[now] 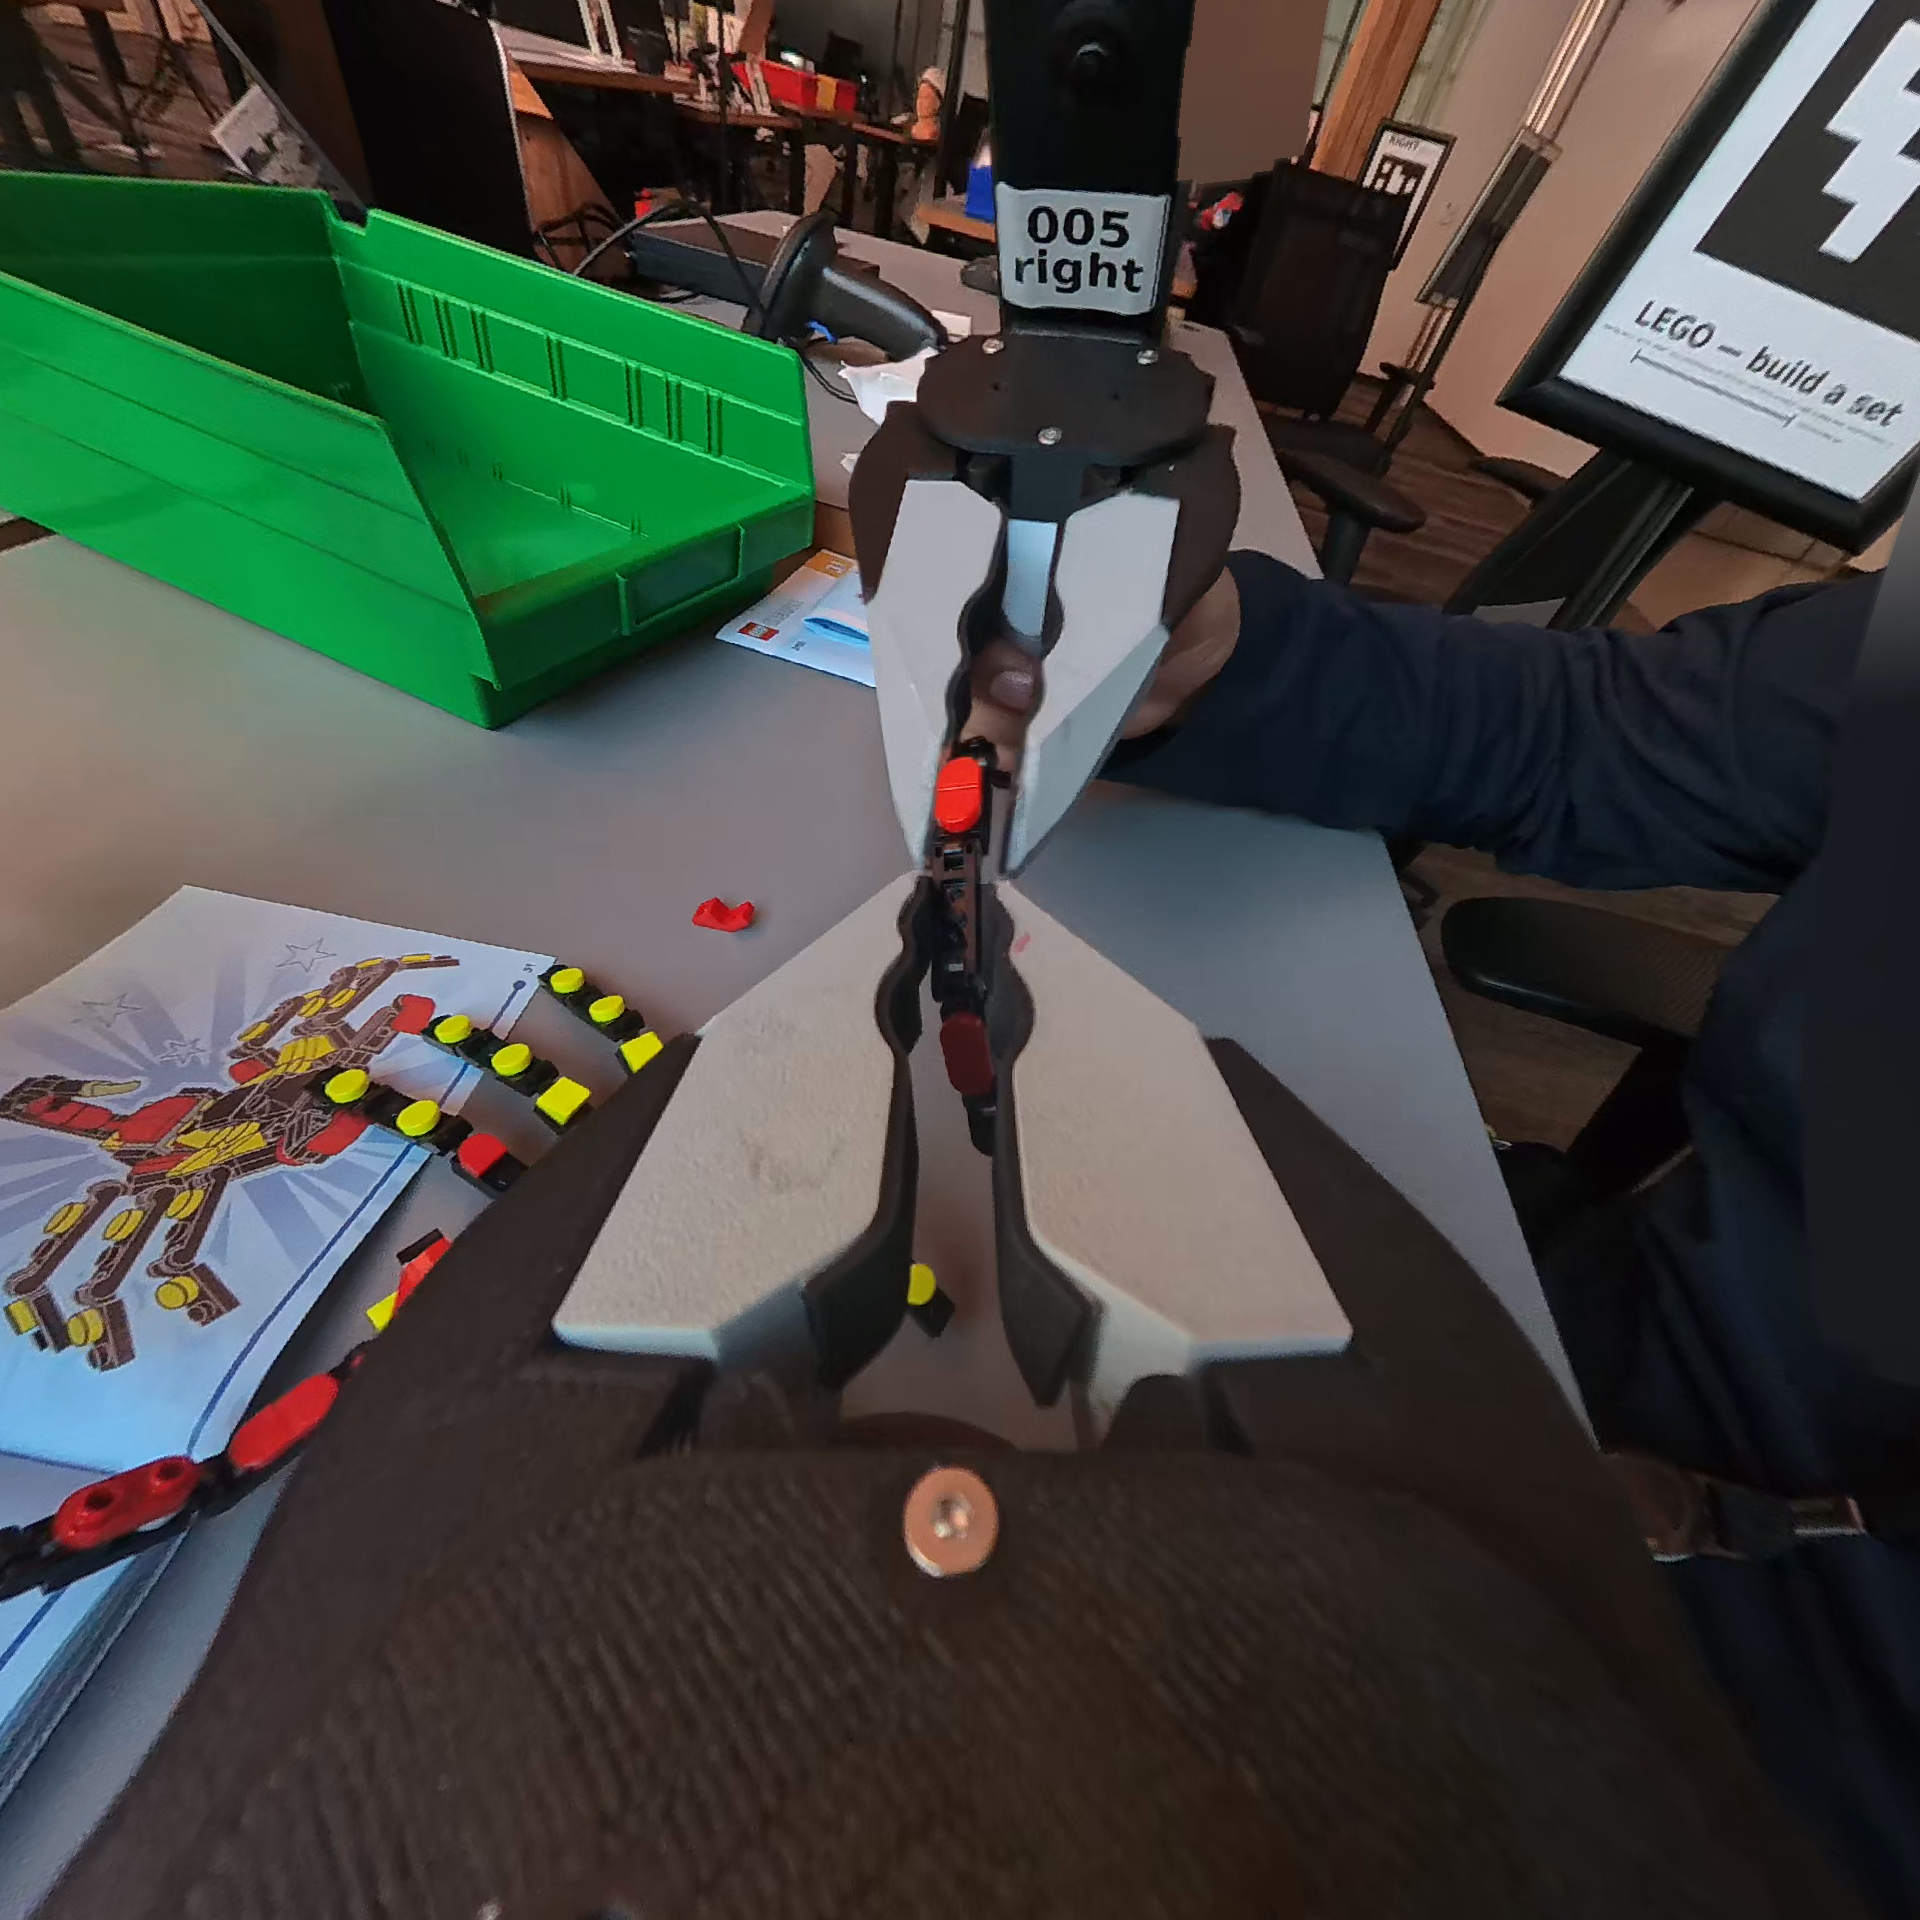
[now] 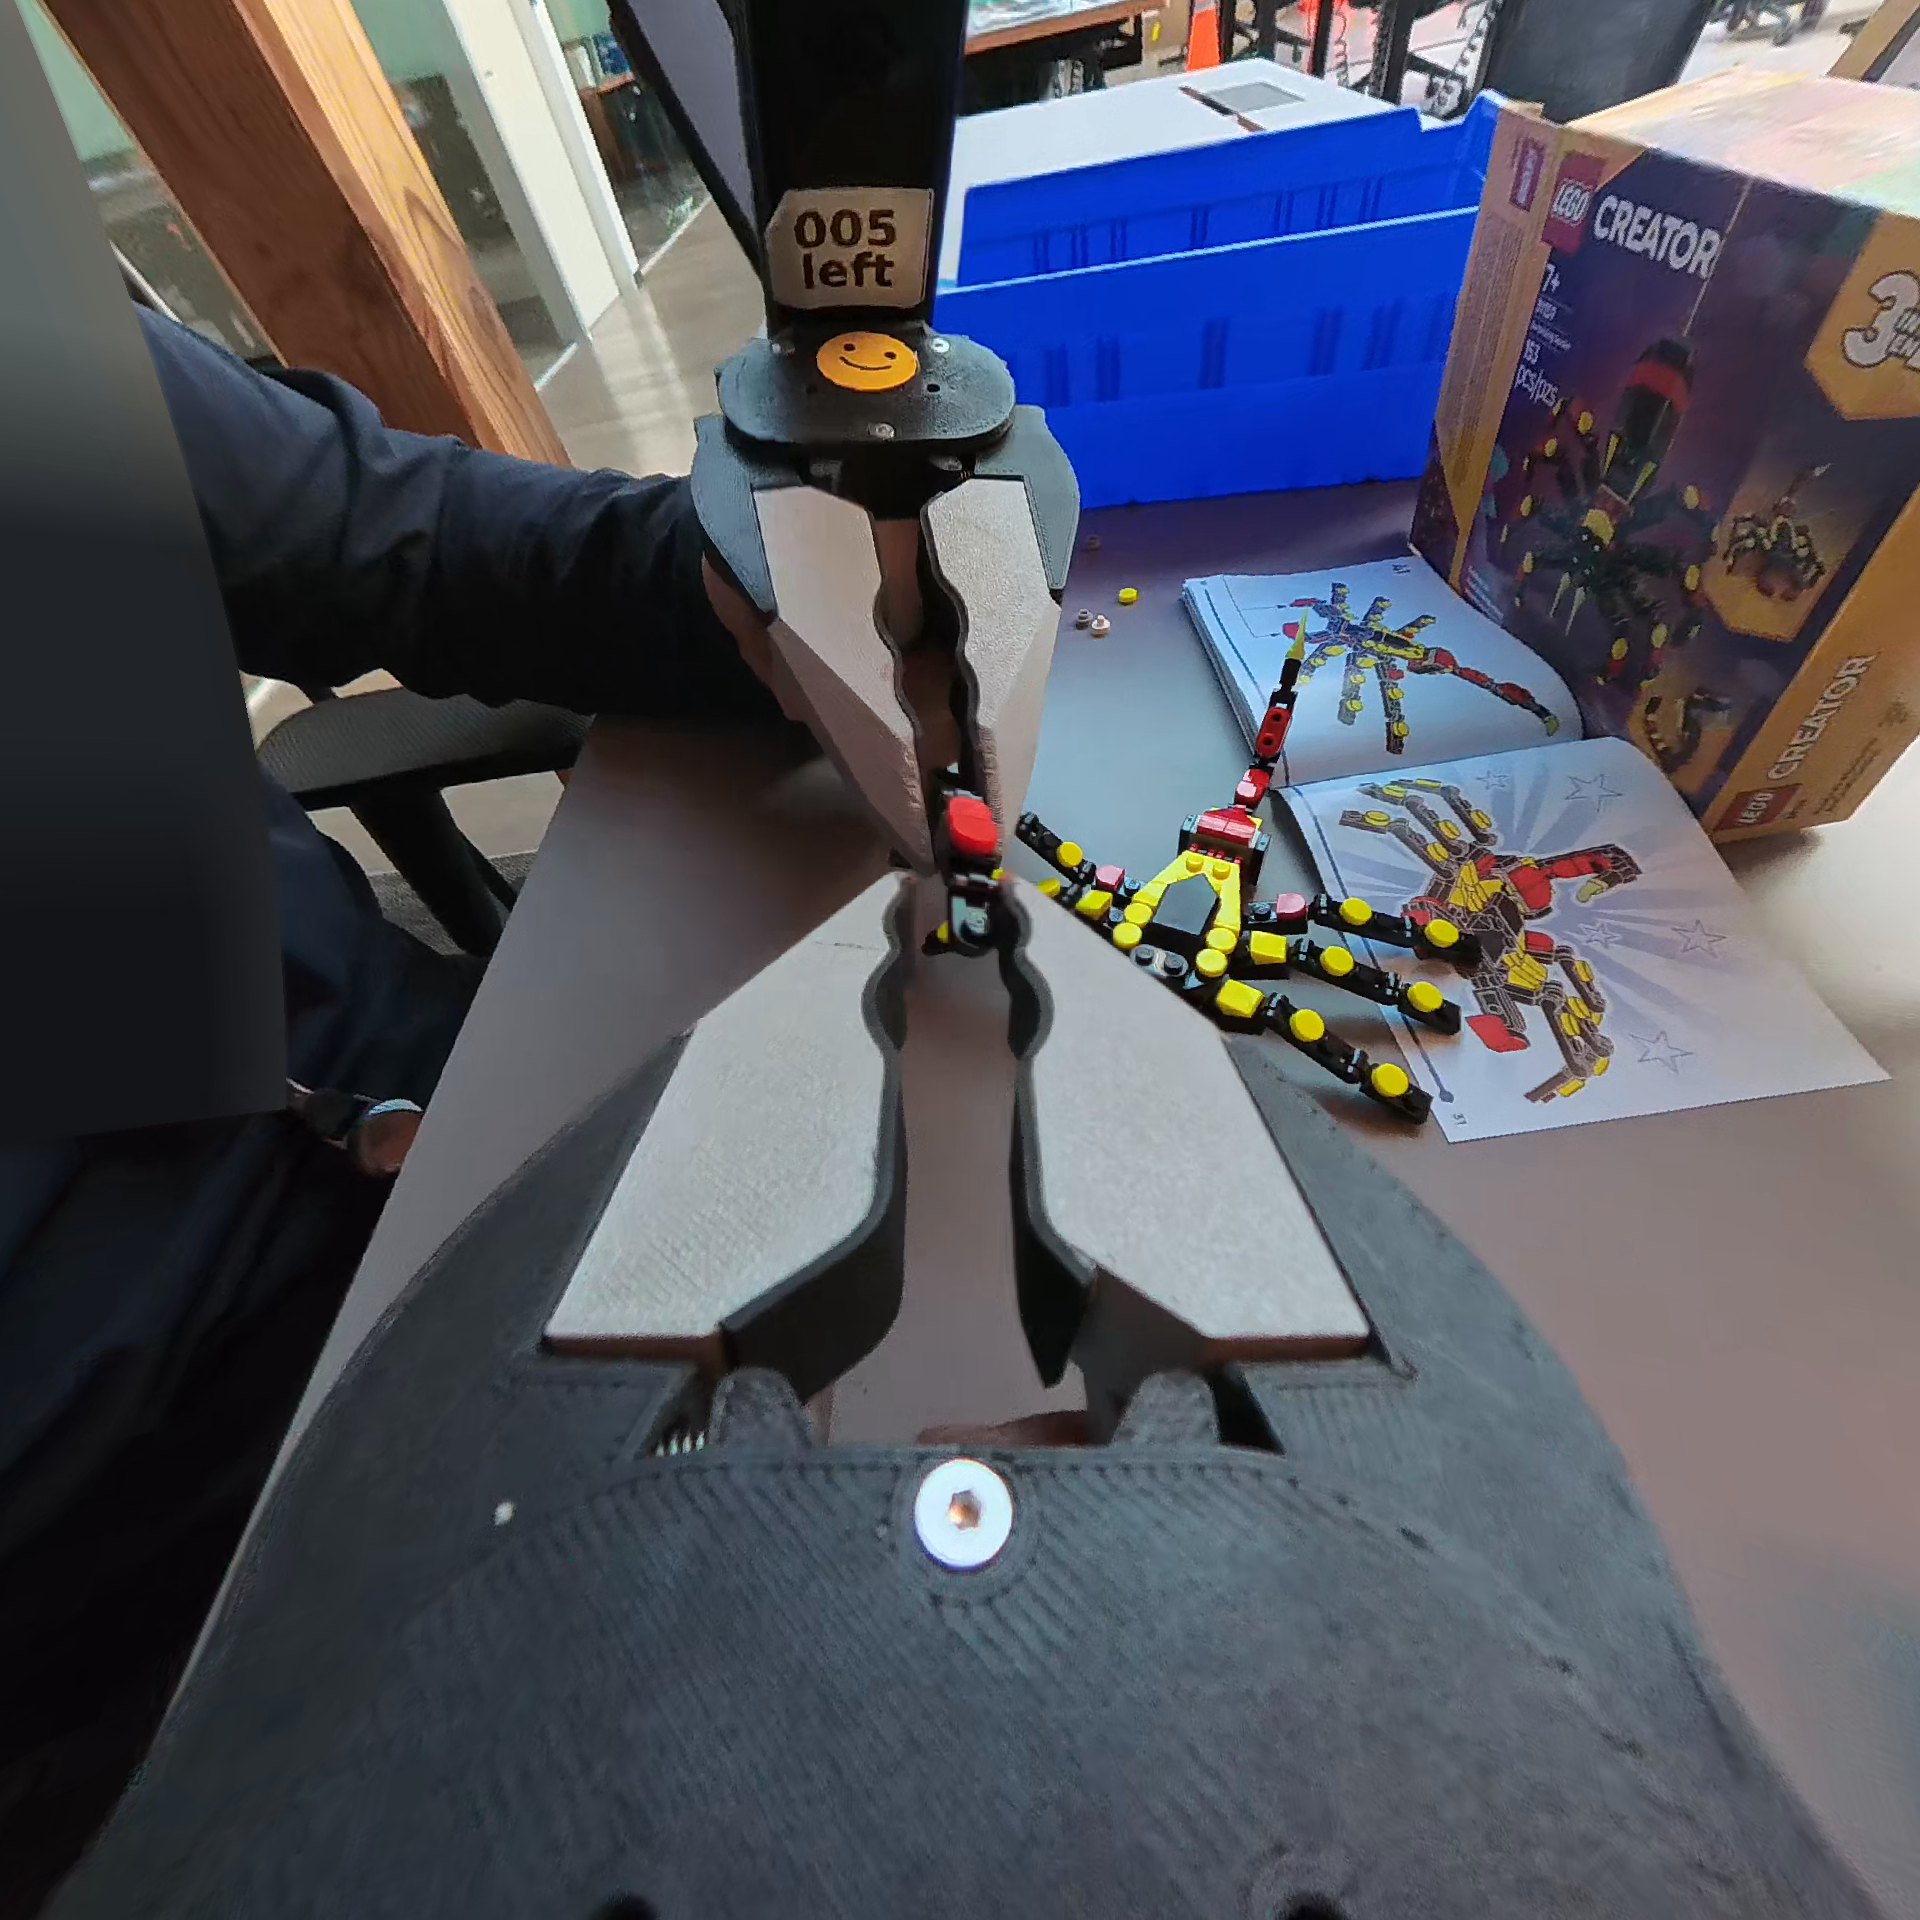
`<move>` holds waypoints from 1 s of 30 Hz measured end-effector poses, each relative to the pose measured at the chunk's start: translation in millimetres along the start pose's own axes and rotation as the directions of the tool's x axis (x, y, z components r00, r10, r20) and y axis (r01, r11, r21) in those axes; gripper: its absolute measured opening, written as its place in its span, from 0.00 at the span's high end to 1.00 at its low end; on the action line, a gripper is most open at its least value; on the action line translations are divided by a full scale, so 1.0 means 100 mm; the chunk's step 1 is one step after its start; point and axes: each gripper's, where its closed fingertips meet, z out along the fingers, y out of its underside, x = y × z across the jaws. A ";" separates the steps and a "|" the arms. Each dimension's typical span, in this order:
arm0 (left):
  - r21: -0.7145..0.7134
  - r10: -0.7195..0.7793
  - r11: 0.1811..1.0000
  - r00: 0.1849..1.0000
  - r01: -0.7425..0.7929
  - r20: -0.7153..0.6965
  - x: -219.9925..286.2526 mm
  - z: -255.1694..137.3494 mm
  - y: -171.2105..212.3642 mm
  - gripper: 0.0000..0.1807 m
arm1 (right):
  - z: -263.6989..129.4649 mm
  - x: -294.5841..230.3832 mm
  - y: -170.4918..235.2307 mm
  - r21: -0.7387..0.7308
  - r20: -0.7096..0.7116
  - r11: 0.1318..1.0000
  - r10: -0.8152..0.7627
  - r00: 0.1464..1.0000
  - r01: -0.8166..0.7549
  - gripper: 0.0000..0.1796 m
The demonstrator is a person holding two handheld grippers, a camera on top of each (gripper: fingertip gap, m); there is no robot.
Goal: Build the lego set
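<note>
Both grippers met tip to tip, the left gripper and right gripper each clamped narrow on one black-and-red leg segment. Judged step: joining a leg; next, press the halves squarely, then carry it to the spider model at three o'clock in the right wrist view.

A thin black leg piece with red caps is hanging above the table, pinched at both ends. The spider model, black with yellow studs and a red tail, is lying flat on the table, its legs reaching onto the open booklet. One loose red piece is sitting just beyond the booklet.
</note>
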 end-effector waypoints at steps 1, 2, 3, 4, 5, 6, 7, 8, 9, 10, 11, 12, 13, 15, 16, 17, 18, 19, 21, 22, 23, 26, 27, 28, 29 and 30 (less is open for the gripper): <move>-0.007 0.014 1.000 1.000 -0.014 0.015 -0.02 0.00 0.01 0.97 | -0.01 0.00 -0.02 0.011 0.002 1.000 0.002 1.000 -0.002 0.91; -0.013 0.042 0.999 0.999 -0.041 0.033 -0.04 0.00 0.02 0.97 | -0.01 0.00 -0.03 0.015 0.001 1.000 0.001 1.000 -0.001 0.92; -0.019 0.079 0.997 0.996 -0.078 0.039 -0.03 0.00 0.02 0.97 | -0.01 0.00 -0.02 0.008 -0.004 1.000 -0.009 1.000 0.009 0.96; -0.029 0.119 0.993 0.992 -0.117 0.039 0.00 0.01 0.03 0.97 | -0.02 0.00 0.00 -0.002 -0.013 0.999 -0.034 0.999 0.034 0.97; -0.044 0.156 0.987 0.986 -0.154 0.060 -0.01 0.02 0.04 0.97 | -0.02 0.01 0.00 -0.010 -0.028 0.998 -0.065 0.998 0.064 0.97; -0.061 0.186 0.981 0.979 -0.182 0.078 -0.02 0.02 0.05 0.97 | -0.02 0.01 0.01 -0.021 -0.039 0.996 -0.091 0.995 0.090 0.97; -0.077 0.208 0.976 0.974 -0.202 0.088 -0.02 0.03 0.06 0.97 | -0.02 0.01 0.01 -0.030 -0.046 0.993 -0.111 0.993 0.110 0.97; -0.082 0.221 0.973 0.971 -0.214 0.093 -0.02 0.02 0.06 0.97 | -0.02 0.00 0.02 -0.035 -0.052 0.991 -0.127 0.991 0.126 0.97; -0.083 0.227 0.972 0.969 -0.220 0.093 -0.02 0.02 0.06 0.97 | -0.02 0.00 0.02 -0.039 -0.056 0.990 -0.141 0.988 0.139 0.97; -0.086 0.231 0.971 0.969 -0.224 0.090 -0.02 0.01 0.07 0.97 | -0.02 0.00 0.03 -0.044 -0.059 0.988 -0.152 0.987 0.149 0.97; -0.088 0.239 0.969 0.967 -0.232 0.087 -0.02 0.01 0.07 0.97 | -0.02 0.00 0.04 -0.050 -0.059 0.986 -0.160 0.985 0.158 0.97; -0.095 0.255 0.964 0.963 -0.247 0.083 -0.02 0.01 0.08 0.97 | -0.01 0.00 0.05 -0.056 -0.058 0.985 -0.168 0.984 0.165 0.97; -0.111 0.279 0.957 0.957 -0.269 0.084 -0.01 0.02 0.10 0.97 | -0.01 0.00 0.06 -0.067 -0.060 0.983 -0.177 0.982 0.173 0.97; -0.148 0.328 0.938 0.940 -0.312 0.097 -0.02 0.03 0.15 0.98 | 0.00 0.00 0.09 -0.094 -0.070 0.977 -0.198 0.978 0.191 0.94; -0.160 0.334 0.935 0.938 -0.317 0.092 -0.01 0.05 0.17 0.98 | 0.02 -0.01 0.08 -0.093 -0.076 0.975 -0.211 0.974 0.204 0.90; -0.159 0.330 0.936 0.940 -0.314 0.087 0.01 0.06 0.18 0.98 | 0.03 -0.03 0.06 -0.086 -0.083 0.970 -0.233 0.969 0.225 0.91; -0.156 0.323 0.939 0.943 -0.308 0.082 0.02 0.07 0.18 0.98 | 0.04 -0.04 0.05 -0.089 -0.093 0.963 -0.264 0.960 0.256 0.93; -0.161 0.316 0.940 0.946 -0.300 0.080 0.02 0.08 0.20 0.98 | 0.05 -0.04 0.05 -0.101 -0.111 0.950 -0.305 0.946 0.294 0.96; -0.164 0.306 0.943 0.948 -0.290 0.083 0.01 0.09 0.21 0.98 | 0.05 -0.03 0.07 -0.143 -0.147 0.916 -0.394 0.907 0.375 0.96; -0.162 0.302 0.944 0.950 -0.287 0.079 0.01 0.09 0.21 0.98 | 0.05 -0.03 0.07 -0.162 -0.158 0.899 -0.431 0.888 0.408 0.96; -0.156 0.307 0.943 0.948 -0.292 0.082 0.01 0.09 0.20 0.98 | 0.04 -0.03 0.07 -0.173 -0.170 0.885 -0.460 0.871 0.433 0.95; -0.117 0.406 0.911 0.908 -0.394 0.103 0.03 0.06 0.11 0.98 | 0.01 -0.01 0.05 -0.175 -0.192 0.877 -0.477 0.858 0.448 0.90; -0.096 0.466 0.884 0.877 -0.457 0.115 0.05 0.04 0.07 0.98 | 0.00 0.00 0.04 -0.171 -0.195 0.879 -0.473 0.859 0.445 0.88; -0.105 0.513 0.858 0.846 -0.502 0.146 0.02 0.03 0.05 0.98 | -0.01 -0.01 0.02 -0.164 -0.194 0.877 -0.477 0.857 0.452 0.89; -0.136 0.539 0.842 0.826 -0.523 0.166 -0.02 0.02 0.07 0.98 | -0.03 -0.03 0.00 -0.159 -0.199 0.870 -0.491 0.848 0.467 0.90; -0.152 0.555 0.831 0.815 -0.535 0.168 -0.04 0.03 0.09 0.98 | -0.03 -0.03 -0.02 -0.160 -0.213 0.858 -0.513 0.832 0.488 0.91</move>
